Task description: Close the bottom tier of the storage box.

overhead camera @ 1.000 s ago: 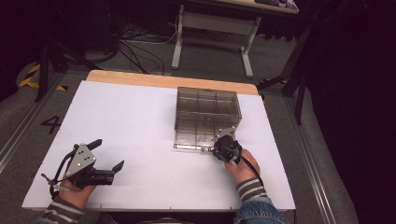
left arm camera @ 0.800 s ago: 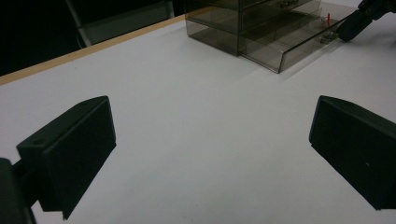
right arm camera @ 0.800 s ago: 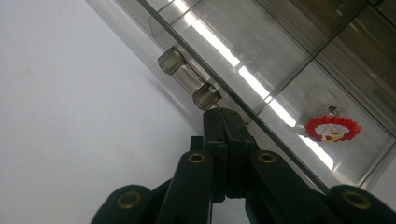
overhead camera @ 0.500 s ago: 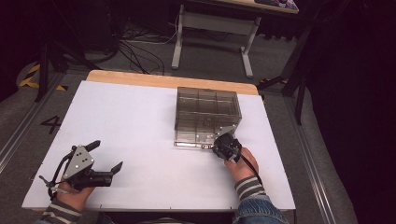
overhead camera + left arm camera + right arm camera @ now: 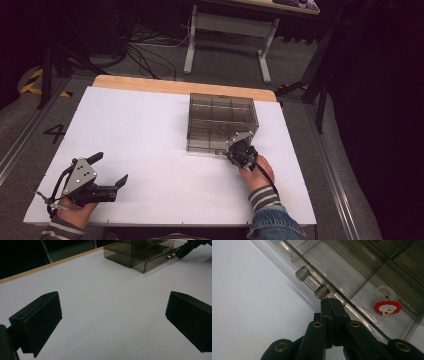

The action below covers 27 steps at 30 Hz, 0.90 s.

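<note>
A smoky clear drawer cabinet (image 5: 222,122) is seen on the far right part of the white tabletop (image 5: 145,130), and it serves as the landmark here. Its bottom drawer (image 5: 362,302) is pulled partly out of the cabinet's front, toward the person. The right tool (image 5: 239,150) is held at the front of the cabinet, against the right end of that drawer; in the right gripper view (image 5: 332,305) its two black jaws are pressed flat together with nothing between them, and their tips are placed at the drawer's front wall, just beside the nearer of the two small clear knobs (image 5: 321,292). Whether the tips actually touch the wall cannot be told. Inside the open drawer, a small round red and white beaded charm (image 5: 387,307) is seen lying on the floor of the drawer, toward its right end, with a clear ring above it. The left tool (image 5: 111,172) is held well apart from the cabinet, near the front left corner of the tabletop, pointing across toward the cabinet's side; in the left gripper view (image 5: 113,322) its jaws are spread wide apart over bare tabletop, with nothing between them, and the cabinet and the right tool's tip are seen far off at the upper right.
</note>
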Each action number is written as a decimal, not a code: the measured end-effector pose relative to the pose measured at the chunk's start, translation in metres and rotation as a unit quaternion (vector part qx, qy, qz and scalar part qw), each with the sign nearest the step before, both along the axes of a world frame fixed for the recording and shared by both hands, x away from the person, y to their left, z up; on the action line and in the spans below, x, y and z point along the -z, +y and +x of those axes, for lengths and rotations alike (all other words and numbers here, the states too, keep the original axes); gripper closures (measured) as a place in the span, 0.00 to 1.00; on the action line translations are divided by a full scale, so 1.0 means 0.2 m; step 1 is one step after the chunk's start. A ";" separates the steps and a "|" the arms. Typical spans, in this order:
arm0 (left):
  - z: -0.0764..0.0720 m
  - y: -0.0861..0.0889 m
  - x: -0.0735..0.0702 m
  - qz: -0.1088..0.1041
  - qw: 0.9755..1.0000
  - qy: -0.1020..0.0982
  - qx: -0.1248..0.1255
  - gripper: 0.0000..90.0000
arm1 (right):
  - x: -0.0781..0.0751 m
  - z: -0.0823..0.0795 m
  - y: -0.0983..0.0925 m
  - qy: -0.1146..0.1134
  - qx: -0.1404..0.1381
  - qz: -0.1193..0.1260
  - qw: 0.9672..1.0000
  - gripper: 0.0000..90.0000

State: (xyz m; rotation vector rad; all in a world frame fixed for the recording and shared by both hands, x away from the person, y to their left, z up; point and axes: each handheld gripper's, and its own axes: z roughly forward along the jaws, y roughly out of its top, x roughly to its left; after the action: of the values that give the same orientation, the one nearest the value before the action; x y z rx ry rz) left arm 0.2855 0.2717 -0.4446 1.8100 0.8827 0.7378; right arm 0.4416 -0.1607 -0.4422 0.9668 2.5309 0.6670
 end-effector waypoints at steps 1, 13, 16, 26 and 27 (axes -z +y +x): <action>0.00 0.00 0.00 0.001 1.000 -0.001 -0.001 0.01 | 0.00 0.00 0.00 -0.001 -0.001 0.002 1.000 1.00; -0.03 0.02 0.00 0.000 1.000 0.001 -0.012 0.01 | 0.01 0.04 0.00 -0.012 0.013 0.009 1.000 1.00; -0.03 0.02 0.01 0.000 1.000 0.001 -0.014 0.01 | 0.01 0.05 0.00 -0.017 0.016 0.010 1.000 1.00; -0.04 0.03 0.01 0.000 1.000 0.005 -0.015 0.01 | 0.02 0.08 0.00 -0.032 0.027 0.017 0.999 1.00; -0.05 0.03 0.01 0.000 1.000 0.005 -0.016 0.01 | 0.02 0.08 0.00 -0.033 0.027 0.017 0.999 1.00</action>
State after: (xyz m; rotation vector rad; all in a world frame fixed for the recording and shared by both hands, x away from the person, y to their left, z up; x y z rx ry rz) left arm 0.2759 0.2772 -0.4472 1.8047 0.9206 0.7493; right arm 0.4581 -0.1605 -0.4453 1.0052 2.4341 0.7158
